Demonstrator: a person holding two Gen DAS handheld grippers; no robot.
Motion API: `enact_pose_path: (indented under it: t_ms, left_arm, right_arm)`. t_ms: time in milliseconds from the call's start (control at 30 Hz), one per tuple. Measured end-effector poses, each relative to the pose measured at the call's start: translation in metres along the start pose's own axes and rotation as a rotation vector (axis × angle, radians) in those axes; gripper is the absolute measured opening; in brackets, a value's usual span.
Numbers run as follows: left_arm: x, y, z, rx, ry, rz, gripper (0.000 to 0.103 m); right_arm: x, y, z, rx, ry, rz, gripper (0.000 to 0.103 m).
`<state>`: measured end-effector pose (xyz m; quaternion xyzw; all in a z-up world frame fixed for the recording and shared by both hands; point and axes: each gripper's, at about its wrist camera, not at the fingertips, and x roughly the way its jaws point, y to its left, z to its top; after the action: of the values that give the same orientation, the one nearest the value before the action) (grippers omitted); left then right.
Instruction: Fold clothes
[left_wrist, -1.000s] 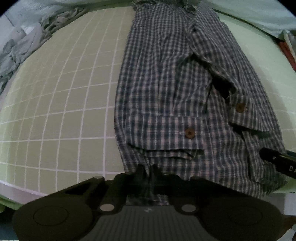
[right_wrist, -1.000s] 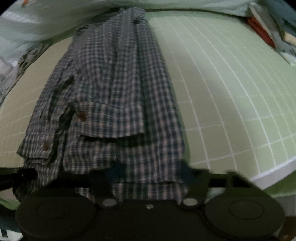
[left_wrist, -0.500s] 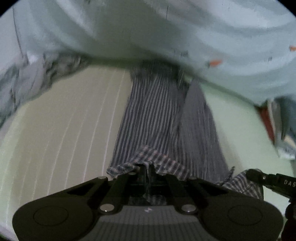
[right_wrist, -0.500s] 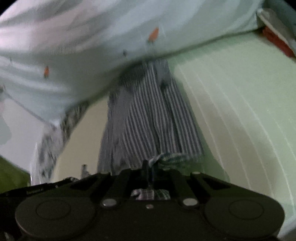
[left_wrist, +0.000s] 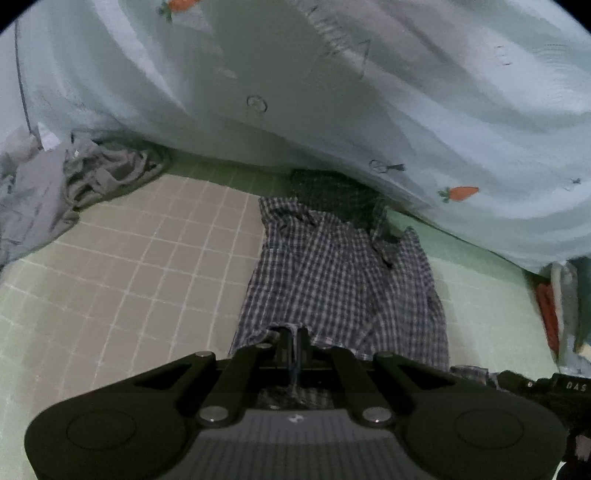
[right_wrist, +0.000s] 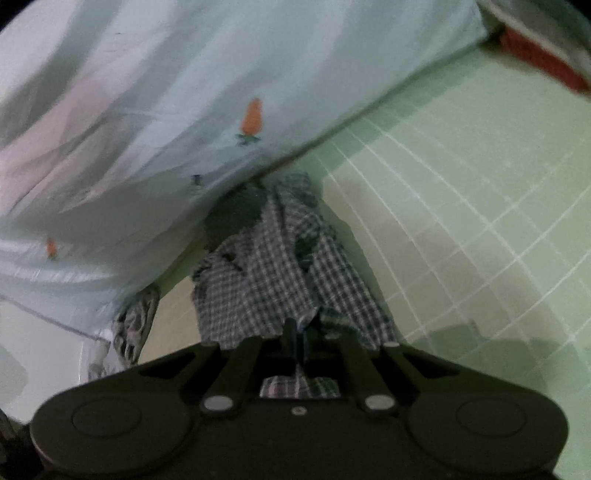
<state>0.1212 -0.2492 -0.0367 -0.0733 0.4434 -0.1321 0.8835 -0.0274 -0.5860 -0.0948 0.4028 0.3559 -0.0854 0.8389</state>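
Left tongs (left_wrist: 294, 338) and right tongs (right_wrist: 295, 332) each clamp the plaid shirt (left_wrist: 332, 280) hem; gridded mat (left_wrist: 140, 266) lies bare on both sides.

Home bedroom: carrot-print bedsheet (left_wrist: 406, 110), crumpled laundry (left_wrist: 74, 184).

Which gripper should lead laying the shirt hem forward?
Neither clearly: left gripper and right gripper are both shut on the shirt hem, so probably move together over the mat.
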Motion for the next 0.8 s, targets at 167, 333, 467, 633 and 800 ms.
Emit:
enact_pose_path:
  t_ms: [167,333,467,633,800]
  left_arm:
    - [0.033,0.007,0.034,-0.057,-0.010,0.045,0.010]
    - [0.019,0.015,0.043,-0.018,-0.115,0.096,0.061]
    - [0.015,0.030,0.020,-0.054,-0.051,0.136,0.065]
    - [0.019,0.041,-0.031,-0.070,0.101,0.181,0.067]
    - [0.023,0.047,-0.074,-0.064,0.230,0.205,0.068]
  right_arm:
    - [0.034,0.008,0.034,-0.004,-0.044,-0.058,0.026]
    - [0.029,0.013,0.026,-0.131,-0.080,-0.153,0.052]
    - [0.022,0.011,0.007,-0.245,-0.073,-0.216,0.061]
    - [0.021,0.006,-0.025,-0.330,-0.016,-0.280,0.067]
    - [0.025,-0.003,-0.063,-0.363,0.083,-0.329,0.072]
